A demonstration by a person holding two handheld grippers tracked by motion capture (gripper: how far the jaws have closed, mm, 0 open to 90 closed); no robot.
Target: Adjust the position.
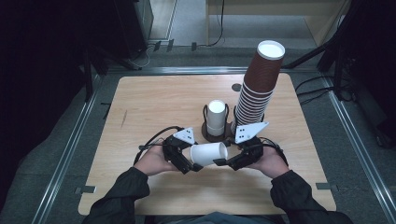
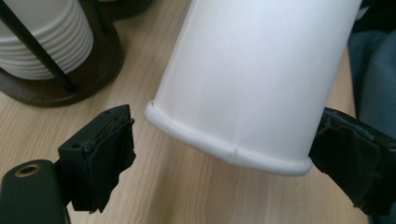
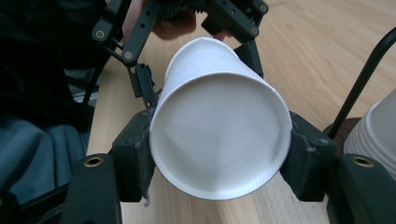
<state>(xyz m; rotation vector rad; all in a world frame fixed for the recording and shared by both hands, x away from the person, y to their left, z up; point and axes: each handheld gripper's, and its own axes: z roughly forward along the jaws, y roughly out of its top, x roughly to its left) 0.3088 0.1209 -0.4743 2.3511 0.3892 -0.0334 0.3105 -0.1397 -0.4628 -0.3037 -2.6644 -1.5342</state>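
The wooden desk [image 1: 140,107] has rounded corners and lies bare across its whole left half and along its near edge, so there is open room to the left and toward the person; the crowded part is the middle and right, where a dark holder [image 1: 215,135] carries a short stack of white cups [image 1: 216,116] and, just beside it on the right, a tall leaning stack of brown cups [image 1: 258,86] rises toward the far right edge. Near the front middle, a single white paper cup [image 1: 208,153] is held on its side above the desk between the two claws, its base toward the left and its open mouth toward the right. The right claw [image 1: 229,162] grips the cup across its mouth end: in the right gripper view both black jaws press the rim of the cup [image 3: 219,140] from either side. The left claw [image 1: 192,165] sits at the base end with its jaws parted; in the left gripper view the left jaw stands clear of the cup [image 2: 252,79], while the right jaw sits at the base rim, and whether it touches cannot be told. No brand, label or writing can be read on any cup or on the claws.
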